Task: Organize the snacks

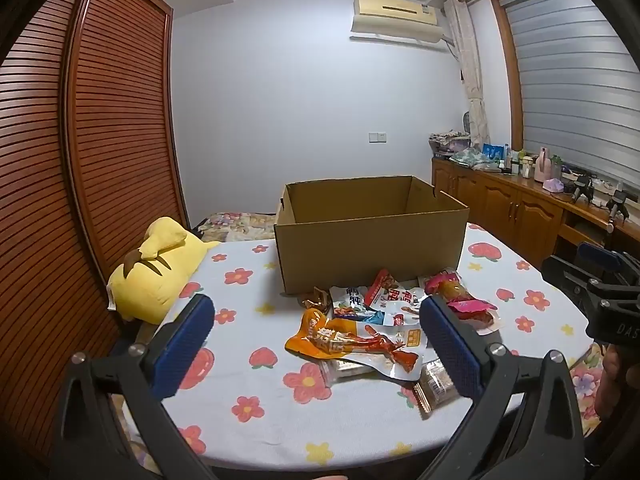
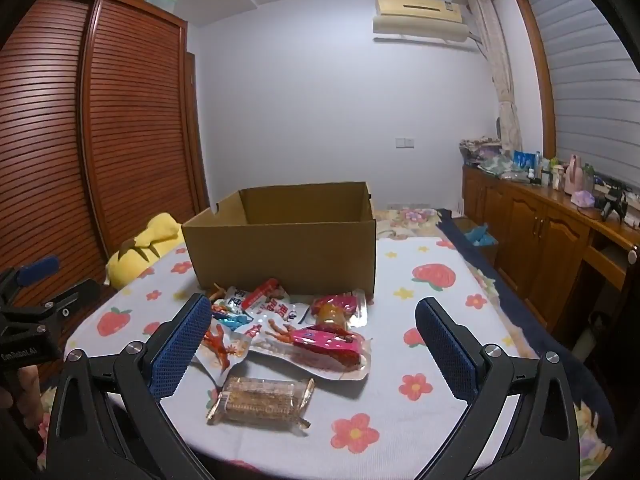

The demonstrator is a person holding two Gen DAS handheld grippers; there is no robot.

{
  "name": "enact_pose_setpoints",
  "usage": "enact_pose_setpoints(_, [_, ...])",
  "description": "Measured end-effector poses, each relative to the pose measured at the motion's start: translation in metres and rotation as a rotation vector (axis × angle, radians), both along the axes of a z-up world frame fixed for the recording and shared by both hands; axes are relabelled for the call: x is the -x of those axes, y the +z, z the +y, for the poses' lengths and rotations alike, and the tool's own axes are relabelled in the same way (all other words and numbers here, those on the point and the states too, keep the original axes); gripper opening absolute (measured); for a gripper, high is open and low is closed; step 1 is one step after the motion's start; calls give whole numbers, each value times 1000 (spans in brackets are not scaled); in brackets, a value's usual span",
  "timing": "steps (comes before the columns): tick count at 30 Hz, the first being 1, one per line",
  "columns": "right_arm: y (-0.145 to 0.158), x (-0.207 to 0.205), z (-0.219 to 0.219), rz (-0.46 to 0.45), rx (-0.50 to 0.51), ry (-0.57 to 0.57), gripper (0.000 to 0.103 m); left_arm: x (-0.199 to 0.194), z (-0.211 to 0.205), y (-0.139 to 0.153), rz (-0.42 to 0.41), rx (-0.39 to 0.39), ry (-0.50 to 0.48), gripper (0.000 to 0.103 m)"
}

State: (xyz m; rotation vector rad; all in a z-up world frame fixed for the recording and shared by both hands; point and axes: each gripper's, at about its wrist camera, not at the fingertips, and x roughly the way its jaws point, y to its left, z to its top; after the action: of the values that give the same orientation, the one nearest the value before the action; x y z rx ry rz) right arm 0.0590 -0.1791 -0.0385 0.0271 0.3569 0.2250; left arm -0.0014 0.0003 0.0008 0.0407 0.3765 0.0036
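An open brown cardboard box (image 1: 372, 236) stands on the flowered tablecloth (image 1: 248, 408); it also shows in the right wrist view (image 2: 284, 248). Several snack packets lie in a pile just in front of it: an orange packet (image 1: 340, 340), white packets (image 1: 376, 300), a pink-wrapped one (image 2: 324, 340) and a clear-wrapped cracker bar (image 2: 262, 400). My left gripper (image 1: 316, 328) is open and empty, above the table short of the pile. My right gripper (image 2: 314, 332) is open and empty, held over the near side of the pile.
A yellow plush toy (image 1: 156, 268) lies at the table's left edge. A slatted wooden wardrobe (image 1: 100, 128) stands on the left. A low wooden cabinet (image 2: 552, 232) with bottles and clutter runs along the right wall. A bed lies behind the table.
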Motion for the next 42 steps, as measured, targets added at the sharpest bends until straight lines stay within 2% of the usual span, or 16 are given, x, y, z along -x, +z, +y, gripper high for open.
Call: enact_pose_setpoints(42, [6, 4, -1, -7, -3, 1, 103, 3, 2, 8, -11, -5, 0, 103])
